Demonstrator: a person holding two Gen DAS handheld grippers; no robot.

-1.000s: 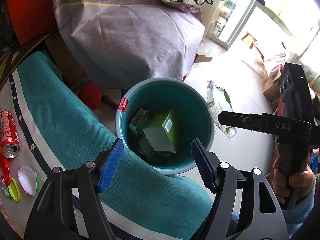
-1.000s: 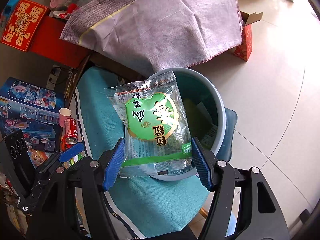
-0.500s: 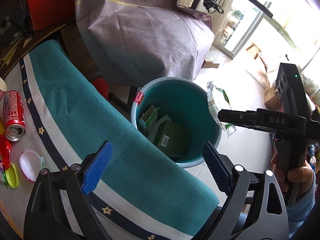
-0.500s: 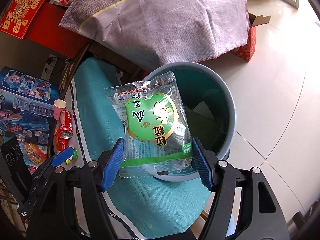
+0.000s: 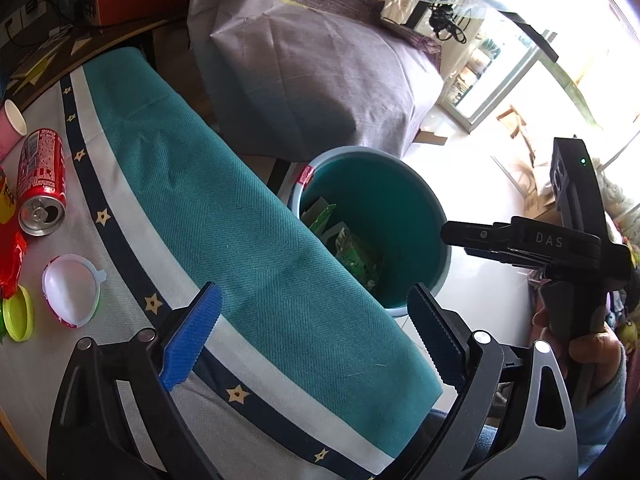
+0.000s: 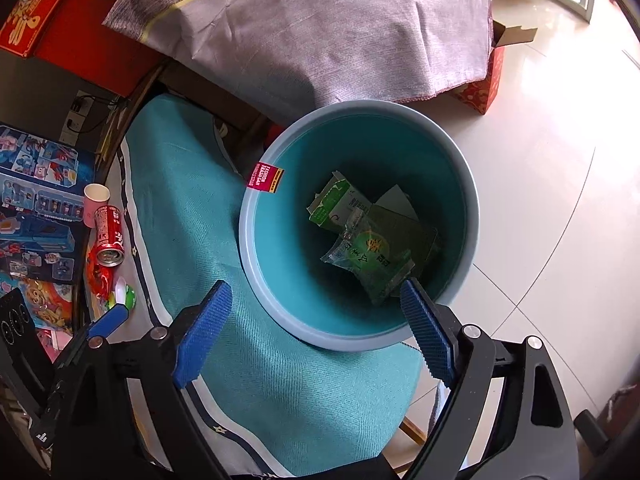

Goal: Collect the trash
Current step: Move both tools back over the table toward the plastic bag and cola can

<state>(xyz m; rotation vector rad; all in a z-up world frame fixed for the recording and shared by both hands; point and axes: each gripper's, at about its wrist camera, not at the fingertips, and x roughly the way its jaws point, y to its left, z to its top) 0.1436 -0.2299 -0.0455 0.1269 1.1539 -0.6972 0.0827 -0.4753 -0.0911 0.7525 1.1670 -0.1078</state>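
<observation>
A blue-green trash bin (image 6: 248, 240) stands on the floor beside the table. In it lie a green snack packet (image 6: 368, 256) and green cartons (image 6: 332, 204). My right gripper (image 6: 316, 328) hovers over the bin's near rim; its jaws are opening, with nothing between them. My left gripper (image 5: 316, 332) is over the teal tablecloth (image 5: 240, 240); its jaws are also opening and hold nothing. The bin (image 5: 360, 151) and packet (image 5: 356, 256) show beyond it. On the table at left lie a red can (image 5: 40, 184), a white lid (image 5: 70, 288) and a yellow-green lid (image 5: 18, 318).
A pink paper cup (image 5: 14, 116) and a red wrapper (image 5: 10, 256) lie by the can. A grey-purple cloth covers a bulky thing (image 6: 320, 32) behind the bin. A red box (image 6: 480, 88) sits on the pale tiled floor. Toy boxes (image 6: 36, 208) line the table's far side.
The right gripper's jaws spread and the green snack packet fell from them into the bin. The left gripper drew back from the bin over the table and opened wider.
</observation>
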